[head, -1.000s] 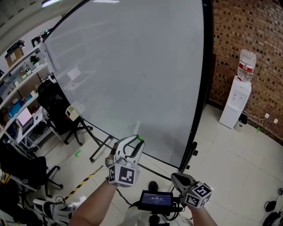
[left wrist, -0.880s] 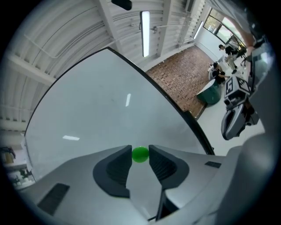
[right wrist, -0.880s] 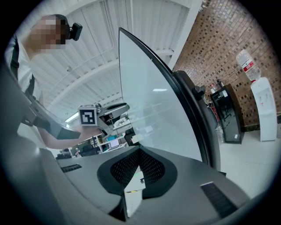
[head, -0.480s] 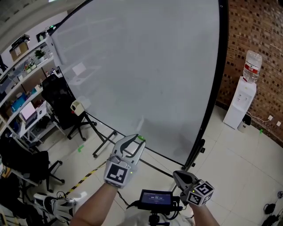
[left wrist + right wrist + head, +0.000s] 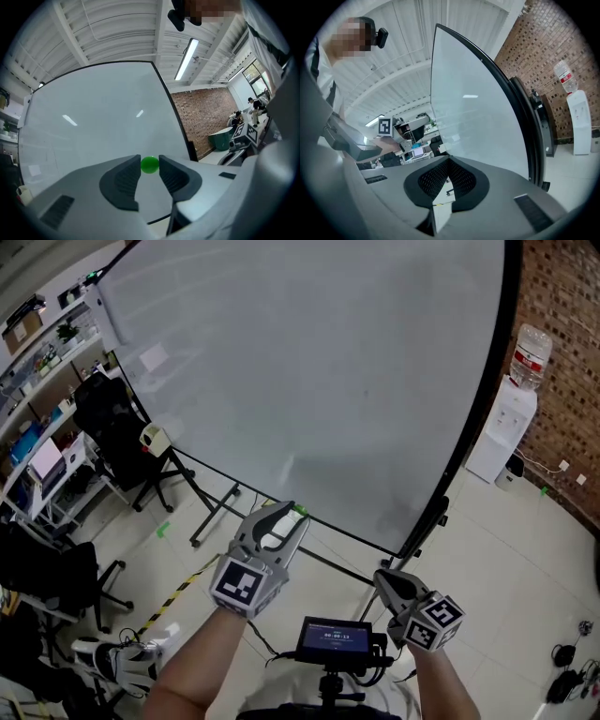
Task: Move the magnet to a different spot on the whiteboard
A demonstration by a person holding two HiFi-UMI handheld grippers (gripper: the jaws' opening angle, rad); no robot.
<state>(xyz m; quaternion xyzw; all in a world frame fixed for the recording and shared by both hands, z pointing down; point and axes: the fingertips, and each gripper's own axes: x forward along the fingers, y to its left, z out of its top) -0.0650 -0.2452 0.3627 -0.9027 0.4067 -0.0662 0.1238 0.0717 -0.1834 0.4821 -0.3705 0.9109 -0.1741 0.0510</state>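
So the magnet [image 5: 149, 164] is a little green blob, and the left tongs [image 5: 292, 513] are pinching it right at their tips, one pad on each side. It looks round from here, so there's no long axis or pointing direction to call. It sits in front of the lower part of the whiteboard [image 5: 309, 381], near the bottom edge in the head view. I honestly can't tell if it's touching the board or just off it. The left tongs themselves point level at the board. The right tongs [image 5: 448, 163] are pressed together with nothing in them, held low and off to the right near the board's dark right-hand frame. As for containers, there's a water bottle [image 5: 528, 354] sitting upside down on a white dispenser [image 5: 502, 442] by the brick wall, but I can't make out its fill level. There's also a cardboard box [image 5: 19, 329] up on the shelving at the left, contents not visible.
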